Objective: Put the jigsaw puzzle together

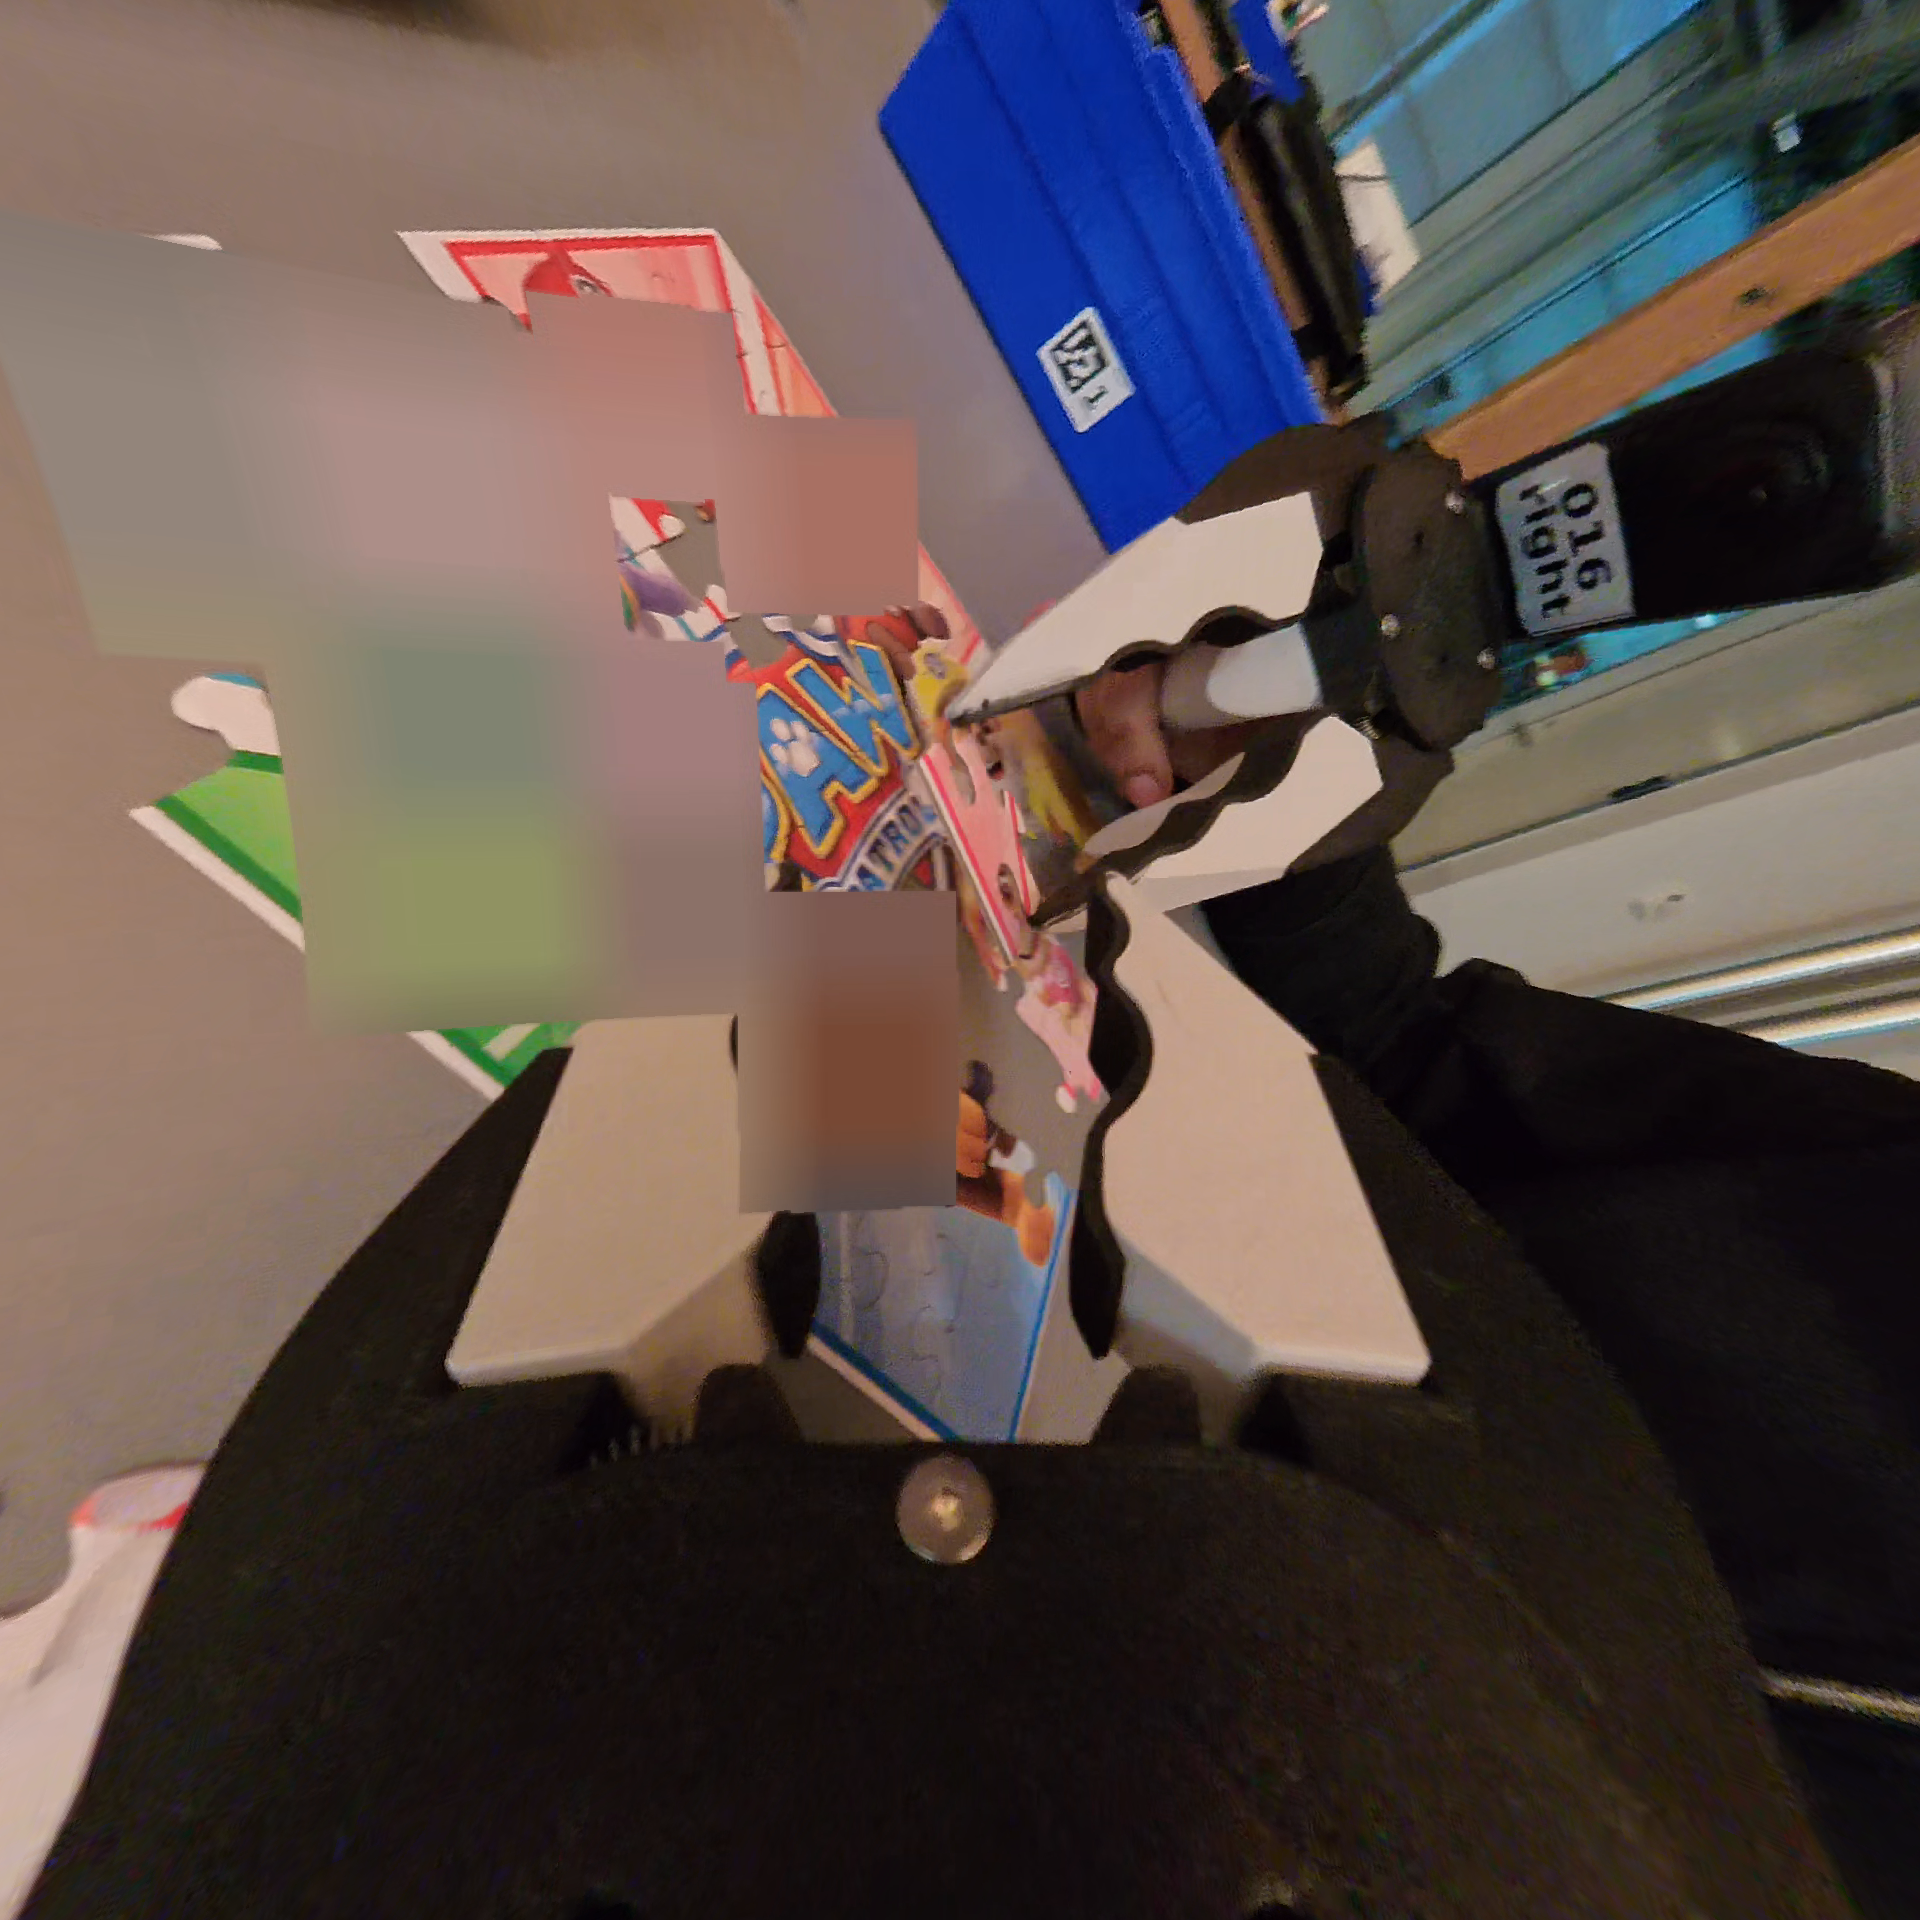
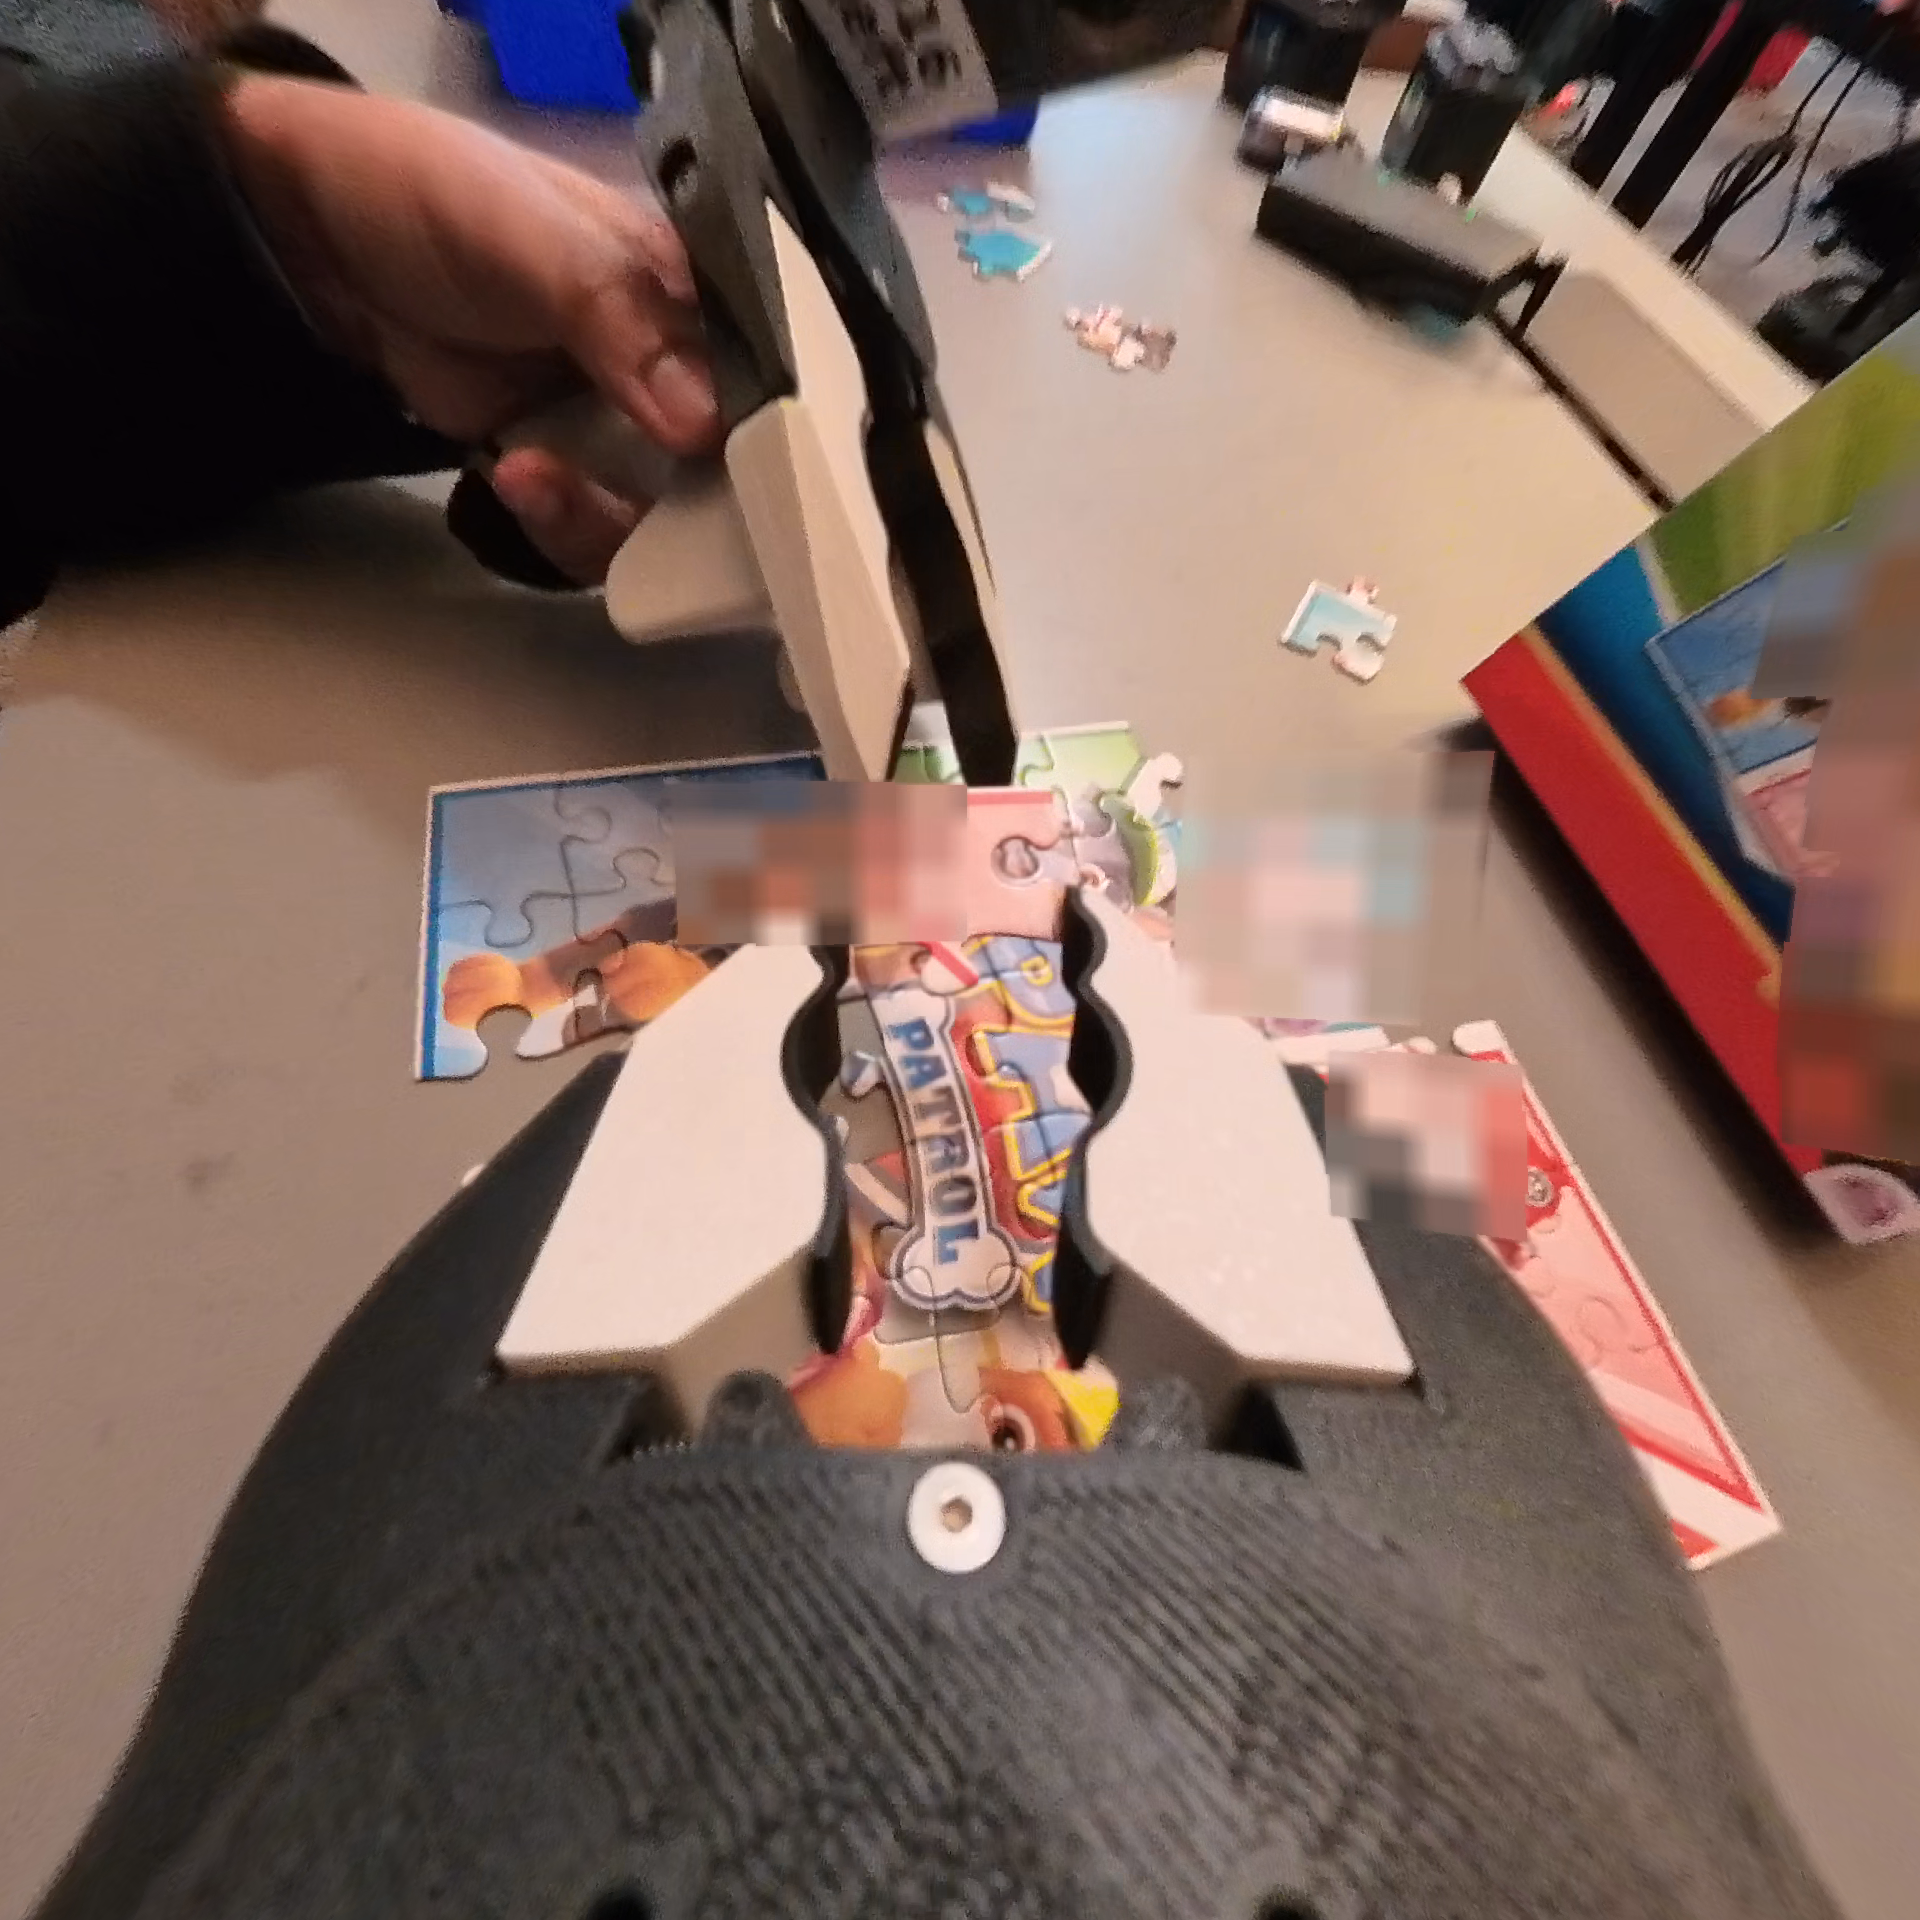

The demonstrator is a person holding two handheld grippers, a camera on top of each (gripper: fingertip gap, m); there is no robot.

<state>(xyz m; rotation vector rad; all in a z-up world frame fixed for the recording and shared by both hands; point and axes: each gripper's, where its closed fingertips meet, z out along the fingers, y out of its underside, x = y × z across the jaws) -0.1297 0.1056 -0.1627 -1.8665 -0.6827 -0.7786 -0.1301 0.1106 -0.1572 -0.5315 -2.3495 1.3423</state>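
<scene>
A partly joined cartoon jigsaw [image 2: 520, 914] lies flat on the grey table [image 2: 208, 1039]; it also shows in the left wrist view [image 1: 831, 748]. My right gripper [image 2: 948, 930] sits low over its middle, and its two tips press on opposite edges of a pink piece with a red stripe [image 2: 1023, 831]. In the left wrist view the right gripper [image 1: 997, 821] pinches that pink piece [image 1: 982, 831], one side tilted up off the puzzle. My left gripper [image 1: 914, 977] is open and empty, with blur hiding one finger. It comes down just behind the pink piece [image 2: 925, 764].
A blue bin [image 1: 1091, 260] stands beyond the puzzle. The puzzle box [image 2: 1662, 779] stands at the right. Loose pieces [image 2: 1340, 623] [image 2: 1003, 244] [image 2: 1122, 338] lie on the table farther off. Black devices [image 2: 1392, 239] sit at the far edge. A hand [image 2: 499, 270] holds the left gripper. The grippers are tip to tip, or close to it. The right tips stand about 9 centimetres off the partly joined cartoon jigsaw [image 2: 520, 914].
</scene>
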